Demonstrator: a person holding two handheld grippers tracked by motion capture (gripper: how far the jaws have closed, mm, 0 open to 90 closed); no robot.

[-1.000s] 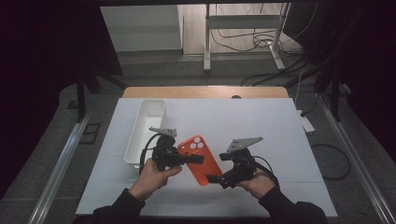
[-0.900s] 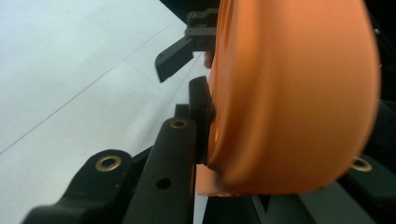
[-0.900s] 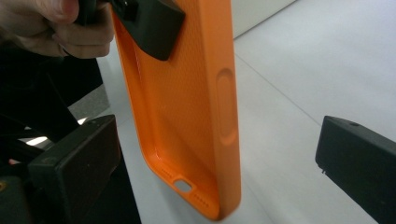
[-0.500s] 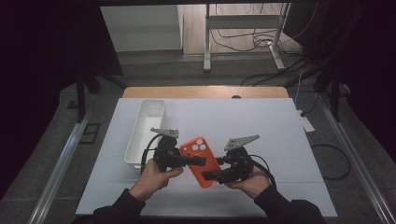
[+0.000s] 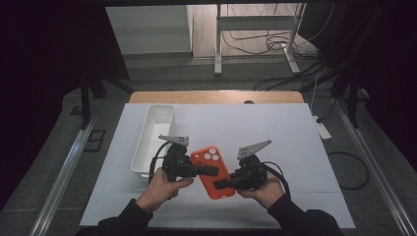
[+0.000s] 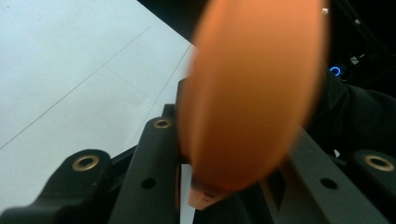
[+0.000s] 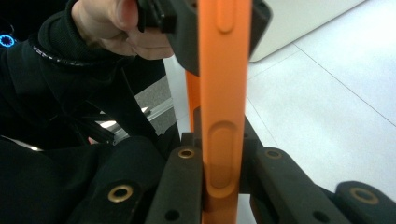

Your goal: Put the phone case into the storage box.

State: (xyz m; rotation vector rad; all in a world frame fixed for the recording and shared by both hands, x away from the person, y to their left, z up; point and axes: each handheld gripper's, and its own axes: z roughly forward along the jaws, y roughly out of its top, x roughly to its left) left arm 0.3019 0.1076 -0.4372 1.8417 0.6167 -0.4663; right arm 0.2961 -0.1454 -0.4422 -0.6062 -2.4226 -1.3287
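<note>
An orange phone case (image 5: 216, 160) hangs above the white table (image 5: 285, 137), carried between both grippers. My left gripper (image 5: 209, 170) grips its upper part from the left, and its jaws have just been opening a little with the blurred case (image 6: 252, 93) still between them. My right gripper (image 5: 222, 184) has just been closing and now clamps the lower end. In the right gripper view the case's edge (image 7: 223, 93) stands upright between my right gripper's (image 7: 223, 156) jaws, while my left gripper (image 7: 219, 28) pinches it at the top.
A white rectangular bin (image 5: 152, 132) lies on the table just left of my left hand, its long side running away from me. The table's wooden far edge (image 5: 216, 97) lies beyond. Metal frame rails (image 5: 64, 172) flank the table.
My right gripper, open and just off the case a second ago, has closed onto its lower end. The case has tilted slightly. Both hands kept their place.
</note>
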